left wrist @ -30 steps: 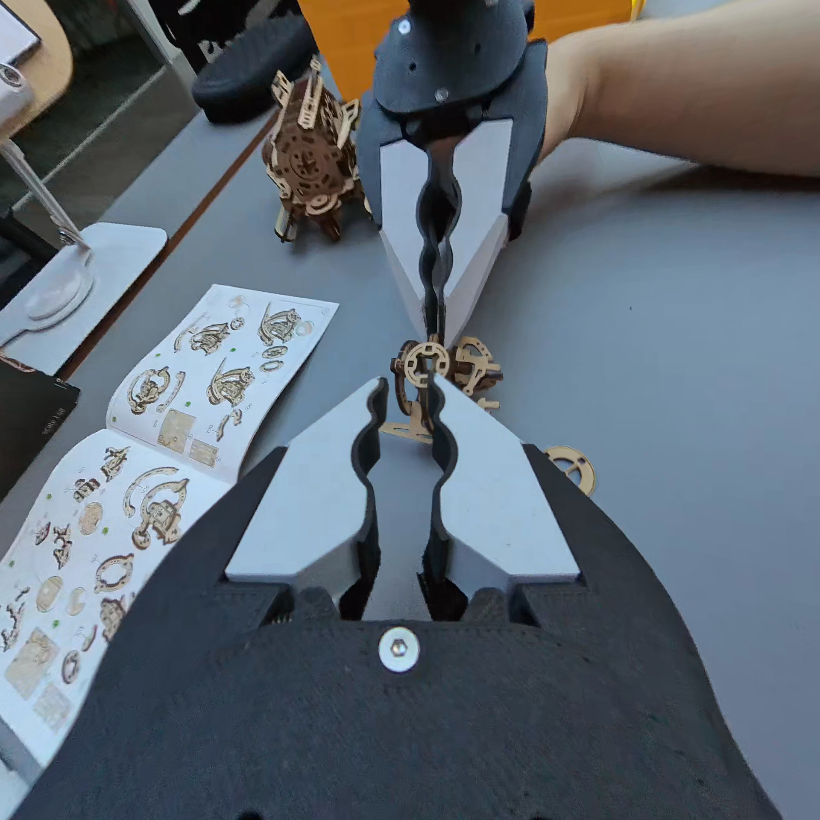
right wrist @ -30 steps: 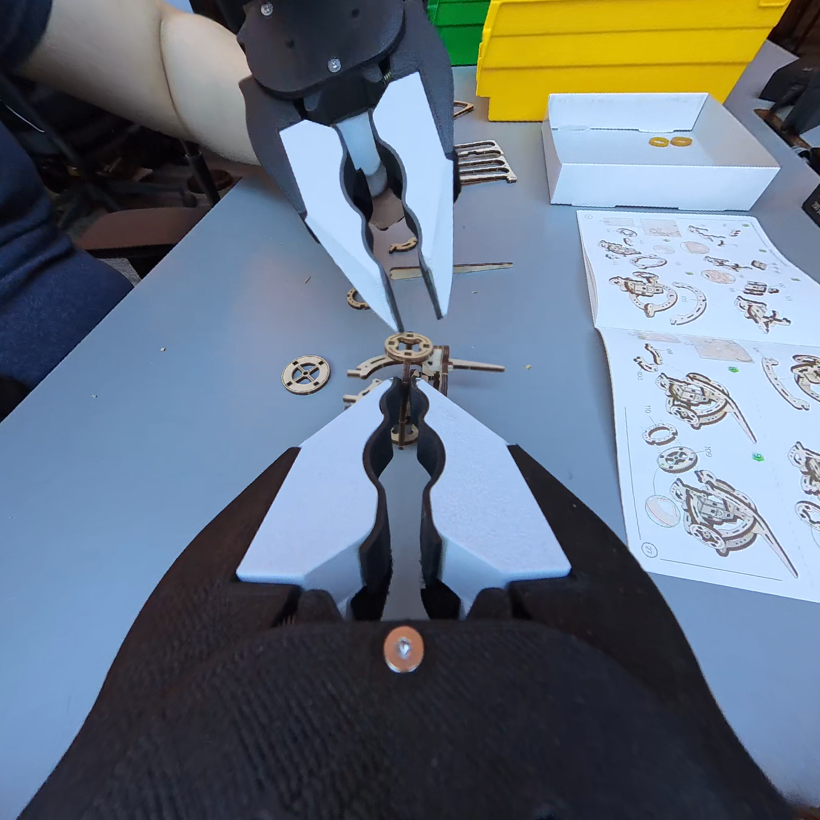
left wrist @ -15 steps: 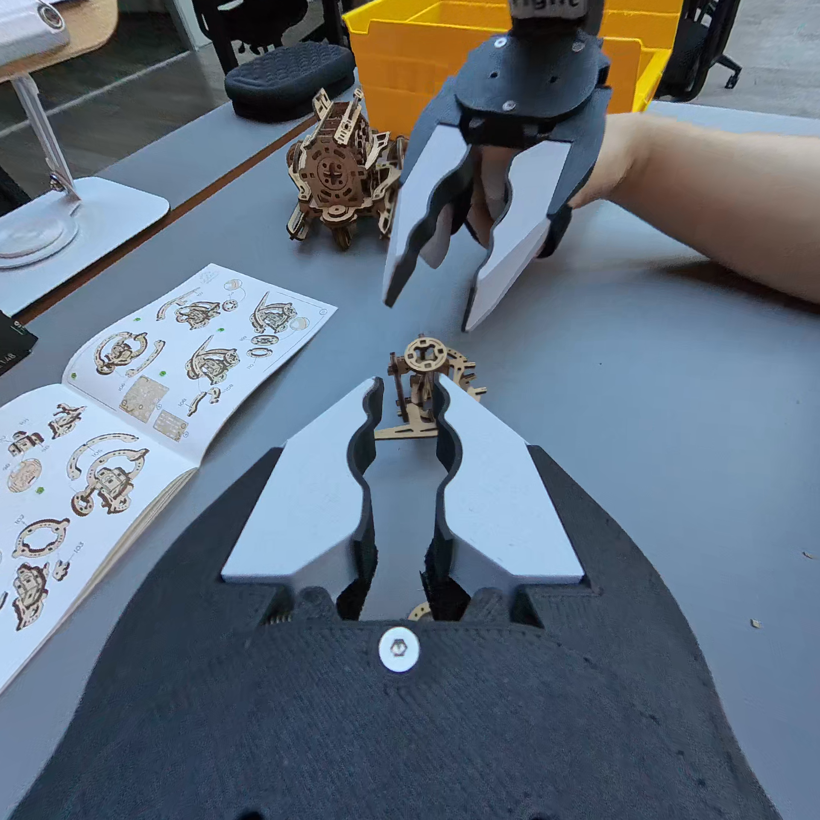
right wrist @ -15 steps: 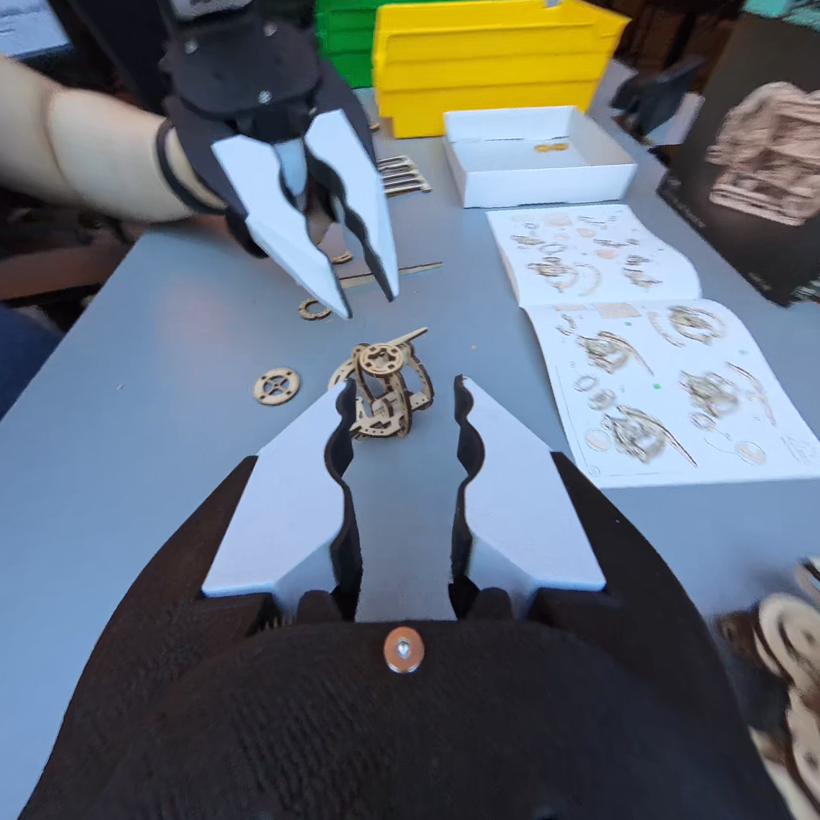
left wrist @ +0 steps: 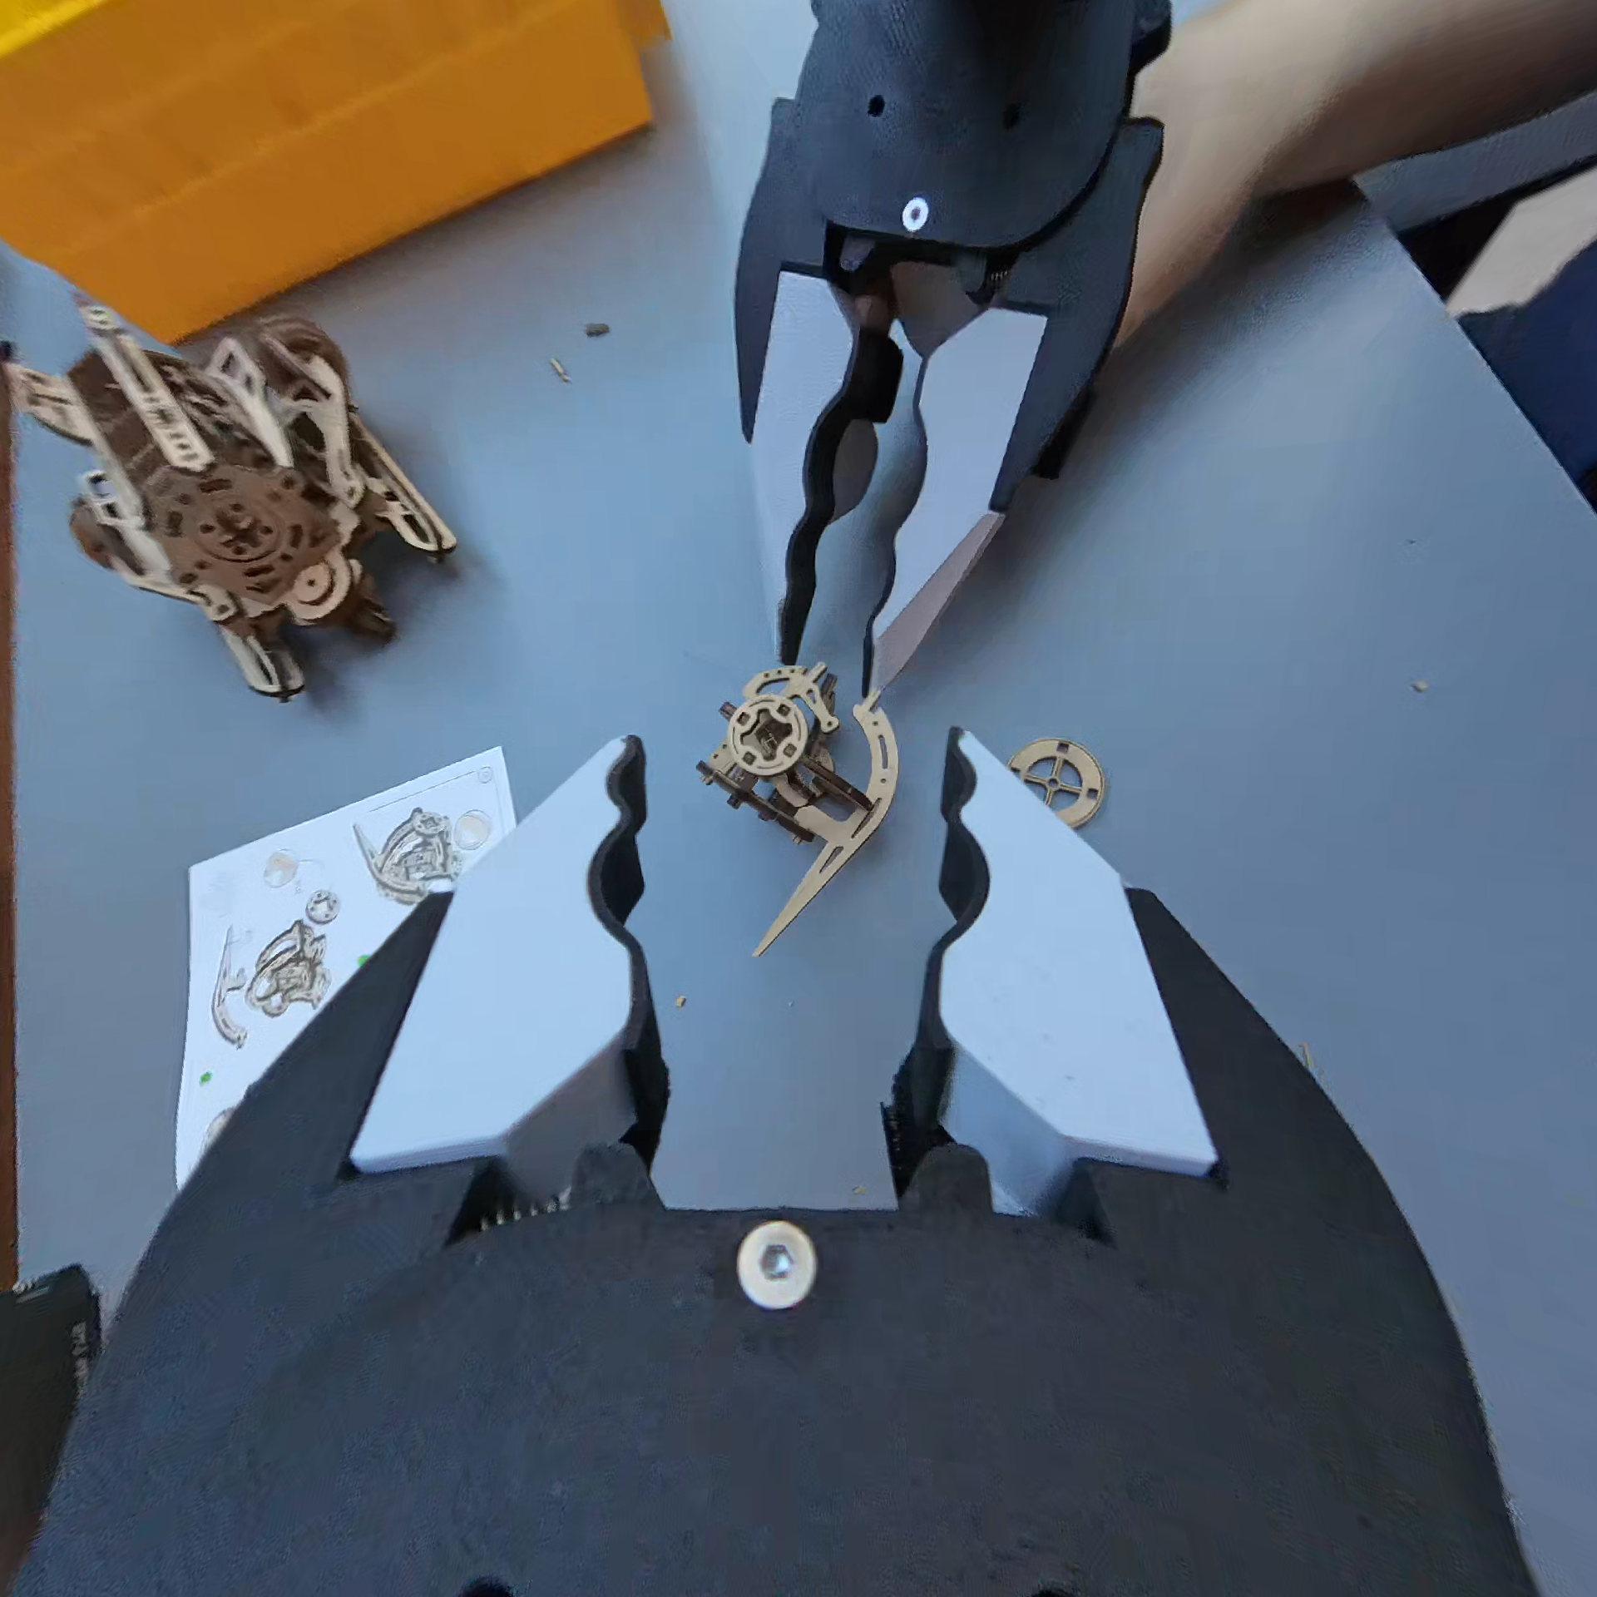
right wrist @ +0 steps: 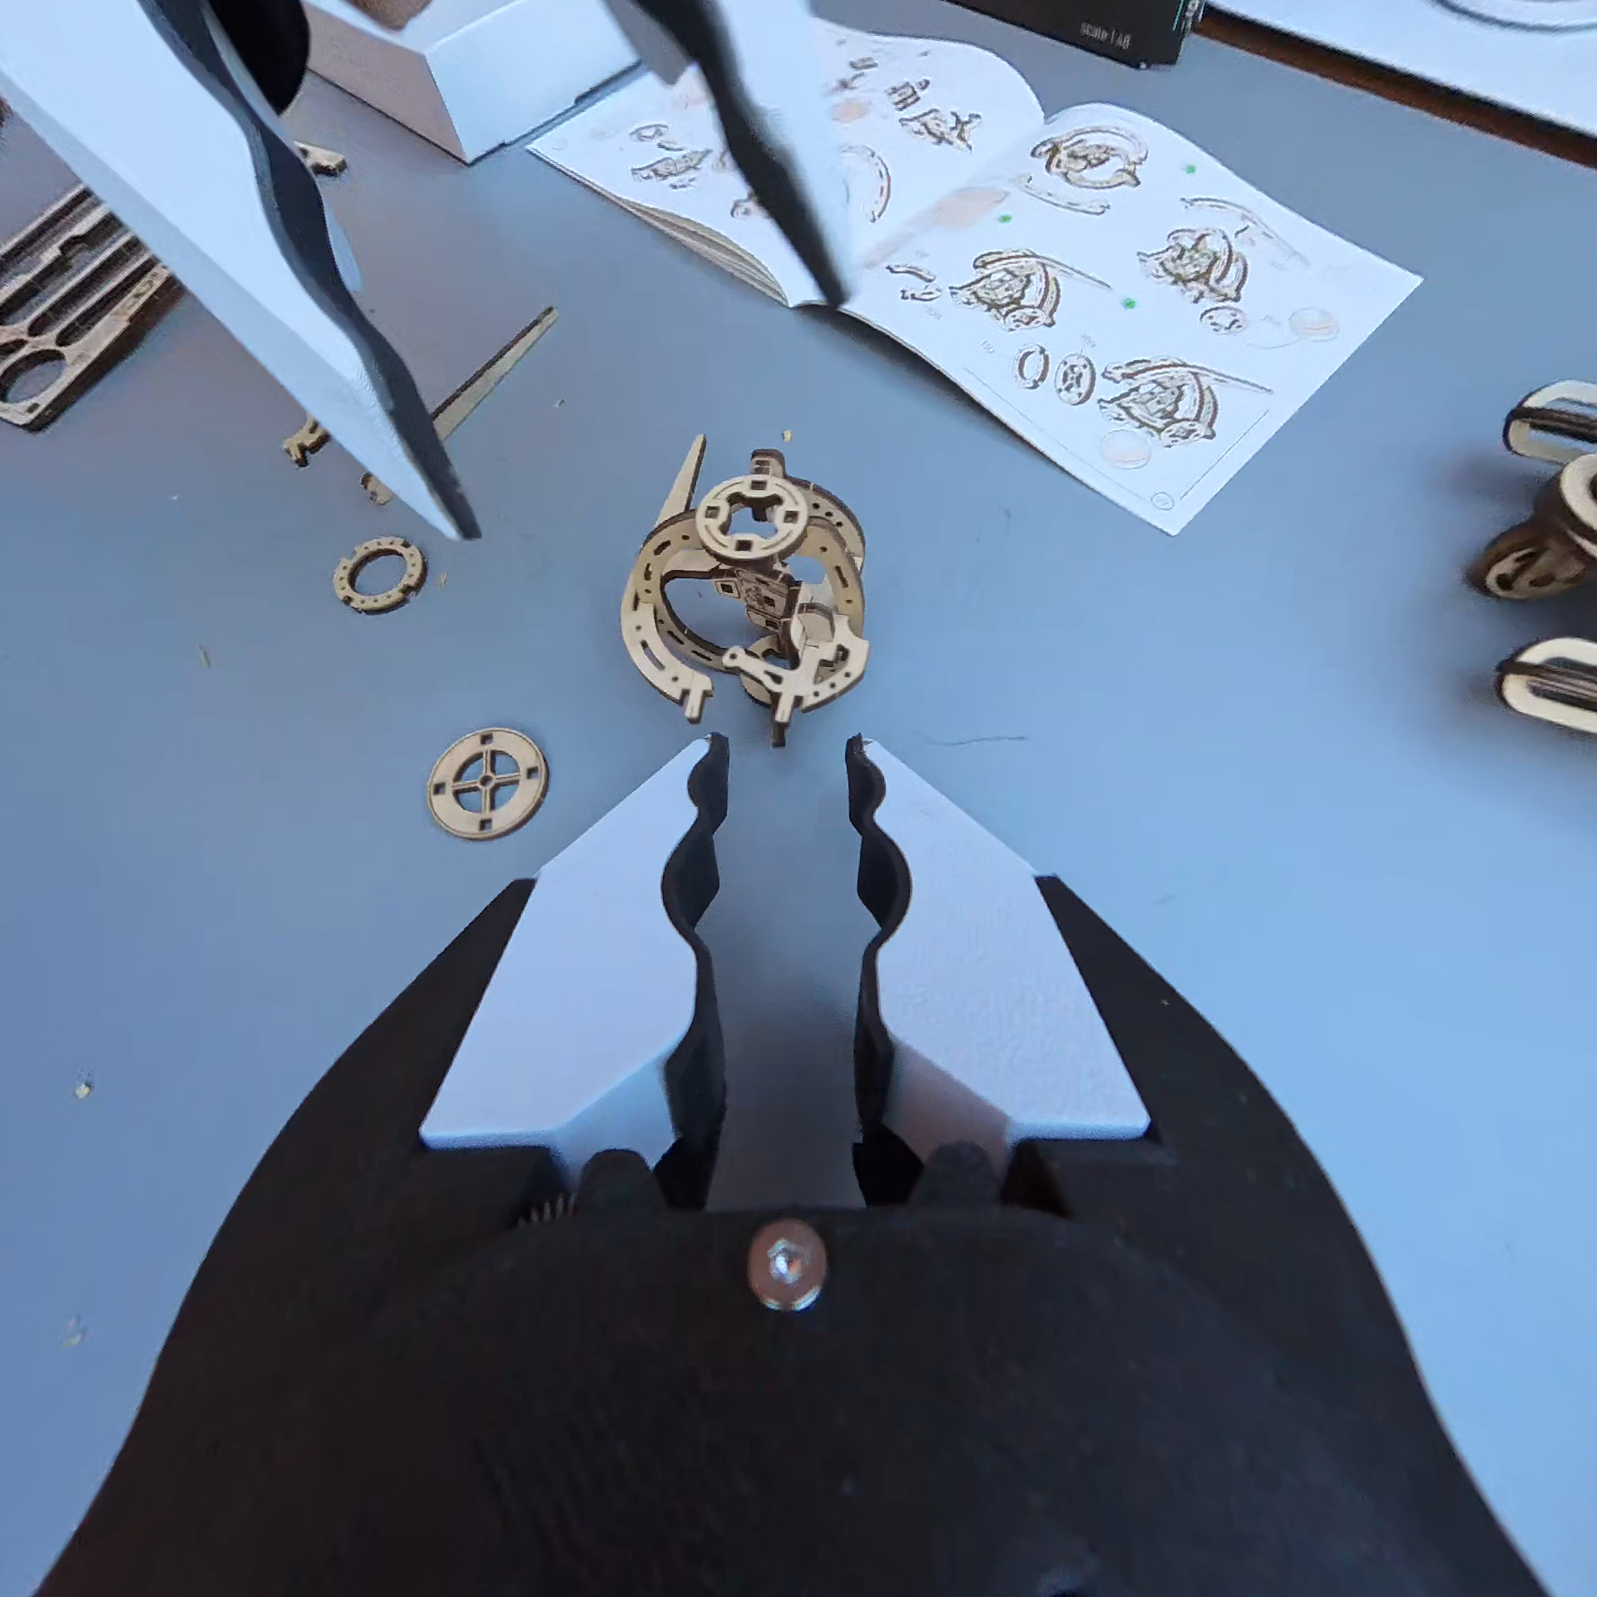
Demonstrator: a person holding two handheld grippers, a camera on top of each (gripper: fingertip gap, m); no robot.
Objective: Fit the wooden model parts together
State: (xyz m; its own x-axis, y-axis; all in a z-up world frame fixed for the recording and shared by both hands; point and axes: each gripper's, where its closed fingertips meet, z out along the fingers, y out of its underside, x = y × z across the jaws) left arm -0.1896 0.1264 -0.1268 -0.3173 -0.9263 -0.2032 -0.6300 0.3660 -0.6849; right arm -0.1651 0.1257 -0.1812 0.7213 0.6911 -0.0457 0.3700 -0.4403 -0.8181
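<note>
Both hand-held grippers now apart, subassembly (right wrist: 747,596) freed, notched ring (right wrist: 378,574) only in right view

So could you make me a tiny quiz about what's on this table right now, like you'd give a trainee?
1. True or false: the left gripper is shut on the small wooden assembly.
2. Which loose part lies nearest the right gripper: A) spoked wooden disc, B) toothed wooden ring, C) open instruction booklet?
3. Fill in: the small wooden assembly stands on the grey ____.

Key: 1 false, both grippers are open and clear of it; 2 A; 3 table.
</note>
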